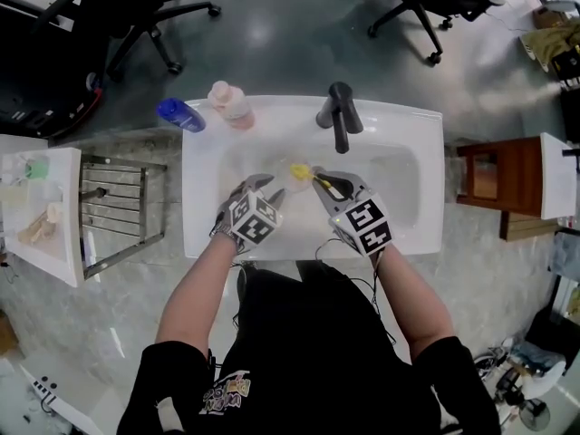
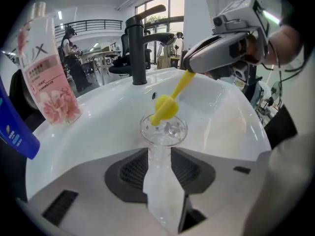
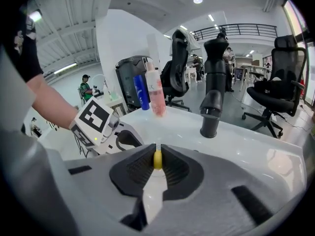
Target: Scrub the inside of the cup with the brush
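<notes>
While left gripper (image 2: 158,156) clamps it, cup (image 2: 165,132): clear, round.
Brush (image 2: 166,107): yellow, knobby; right gripper (image 3: 157,155) clenches its handle.
Sink (image 2: 221,122): glossy white, open at frame right.

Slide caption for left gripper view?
Left gripper grips clear cup over sink; right gripper holds yellow brush at its rim.

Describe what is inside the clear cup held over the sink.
The yellow head of the brush dips into the mouth of the cup. The cup's lower part lies hidden between the fingers of the left gripper, so its bottom cannot be seen.
</notes>
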The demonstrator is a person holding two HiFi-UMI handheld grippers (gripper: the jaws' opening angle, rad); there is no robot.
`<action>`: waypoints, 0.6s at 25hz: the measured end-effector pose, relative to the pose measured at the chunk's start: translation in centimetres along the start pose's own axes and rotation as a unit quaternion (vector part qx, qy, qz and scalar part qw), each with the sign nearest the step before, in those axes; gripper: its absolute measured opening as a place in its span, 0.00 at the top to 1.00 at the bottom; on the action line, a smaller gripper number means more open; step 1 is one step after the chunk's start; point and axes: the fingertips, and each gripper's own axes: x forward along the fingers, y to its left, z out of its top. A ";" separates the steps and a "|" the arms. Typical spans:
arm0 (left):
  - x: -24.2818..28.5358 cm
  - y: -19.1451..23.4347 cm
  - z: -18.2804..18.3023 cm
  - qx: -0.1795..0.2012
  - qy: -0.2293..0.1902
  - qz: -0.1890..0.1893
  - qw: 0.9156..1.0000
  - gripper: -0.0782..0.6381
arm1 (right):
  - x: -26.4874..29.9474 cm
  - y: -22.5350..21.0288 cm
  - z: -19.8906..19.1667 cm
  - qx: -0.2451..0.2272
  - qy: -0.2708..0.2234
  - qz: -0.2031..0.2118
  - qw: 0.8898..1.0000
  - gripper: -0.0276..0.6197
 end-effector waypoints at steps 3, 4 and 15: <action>0.2 -0.1 0.0 0.007 -0.006 0.000 1.000 0.73 | 1.0 0.2 -1.0 -0.014 0.026 0.004 1.000 0.90; 0.1 0.0 0.0 0.008 -0.010 0.003 1.000 0.78 | 1.2 0.3 -1.4 -0.018 0.036 0.006 0.999 0.90; -0.2 0.4 -0.1 -0.019 -0.034 -0.009 0.999 0.87 | 2.8 2.1 -3.7 -0.034 0.094 0.028 0.995 0.90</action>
